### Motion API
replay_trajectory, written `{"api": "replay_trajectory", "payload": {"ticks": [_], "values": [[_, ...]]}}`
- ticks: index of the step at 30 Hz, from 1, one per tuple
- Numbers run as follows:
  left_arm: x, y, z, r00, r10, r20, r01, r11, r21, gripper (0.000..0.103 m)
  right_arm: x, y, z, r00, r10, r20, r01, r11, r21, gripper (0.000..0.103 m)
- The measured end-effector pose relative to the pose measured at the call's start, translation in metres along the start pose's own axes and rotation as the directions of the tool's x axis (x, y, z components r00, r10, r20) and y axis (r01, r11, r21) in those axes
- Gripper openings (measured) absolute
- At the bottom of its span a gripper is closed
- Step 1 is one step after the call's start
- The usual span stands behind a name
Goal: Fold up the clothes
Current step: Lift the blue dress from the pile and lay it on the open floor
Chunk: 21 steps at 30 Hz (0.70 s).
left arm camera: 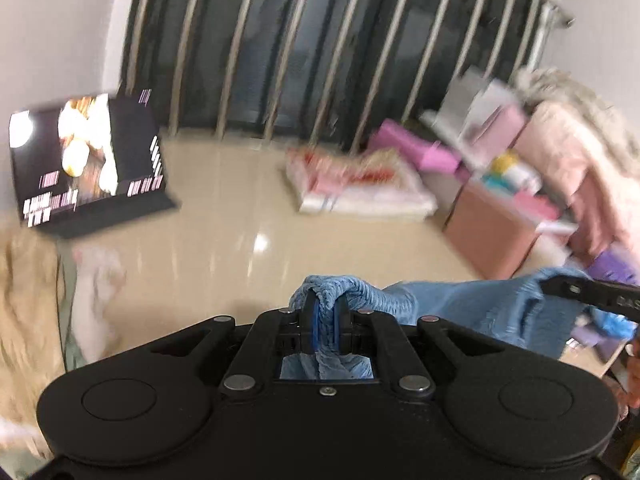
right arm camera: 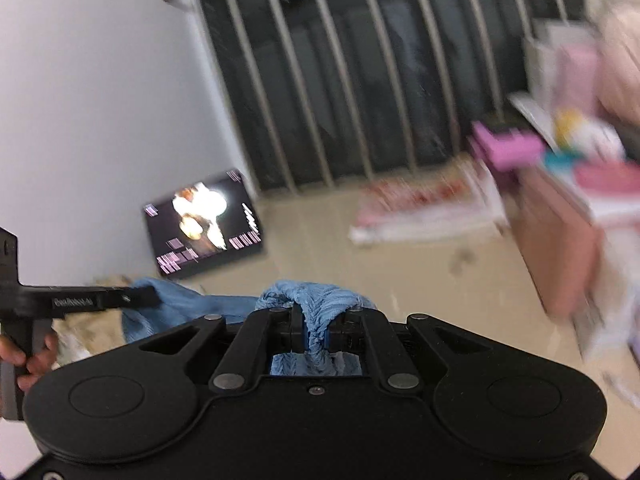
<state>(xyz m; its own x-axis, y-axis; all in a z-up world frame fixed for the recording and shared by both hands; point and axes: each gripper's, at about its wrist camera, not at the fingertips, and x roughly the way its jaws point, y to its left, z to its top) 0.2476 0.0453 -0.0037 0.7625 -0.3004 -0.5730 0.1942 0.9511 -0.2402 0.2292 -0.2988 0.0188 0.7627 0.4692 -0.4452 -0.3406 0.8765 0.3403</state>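
A light blue knitted garment (left arm camera: 460, 304) stretches between my two grippers above the beige floor. My left gripper (left arm camera: 326, 316) is shut on one bunched edge of it, the cloth bulging over the blue pads. In the right wrist view my right gripper (right arm camera: 310, 324) is shut on another bunched edge of the same blue garment (right arm camera: 192, 304). The right gripper's black fingers (left arm camera: 576, 290) show at the right edge of the left wrist view, in the cloth. The left gripper's fingers (right arm camera: 108, 298) reach in from the left of the right wrist view, held by a hand (right arm camera: 28, 356).
A tablet (left arm camera: 86, 164) with a lit screen leans on the white wall at left. Dark window with metal bars (left arm camera: 320, 40) stands behind. Folded pink and white cloth (left arm camera: 360, 184) lies on the floor; a pink box (left arm camera: 496, 232) and stacked items crowd the right. A beige fluffy garment (left arm camera: 24, 300) lies at left.
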Motion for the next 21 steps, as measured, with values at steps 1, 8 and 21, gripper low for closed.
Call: {"api": "replay_trajectory", "payload": {"ticks": [1,8,21], "values": [[0.008,0.005,-0.005,1.000,0.015,-0.027,-0.015,1.000,-0.010,0.007,0.003,-0.009,-0.009,1.000,-0.017,-0.026,0.018,1.000,0.016,0.006],[0.033,0.030,-0.028,0.988,0.087,-0.124,-0.094,0.995,-0.046,0.007,0.029,-0.050,-0.050,0.983,-0.111,-0.147,0.125,0.988,0.087,0.006],[0.013,0.045,-0.038,0.968,0.207,-0.139,-0.211,0.977,-0.021,0.086,0.036,-0.087,-0.076,0.971,-0.124,-0.203,0.159,0.974,0.163,0.020]]}}
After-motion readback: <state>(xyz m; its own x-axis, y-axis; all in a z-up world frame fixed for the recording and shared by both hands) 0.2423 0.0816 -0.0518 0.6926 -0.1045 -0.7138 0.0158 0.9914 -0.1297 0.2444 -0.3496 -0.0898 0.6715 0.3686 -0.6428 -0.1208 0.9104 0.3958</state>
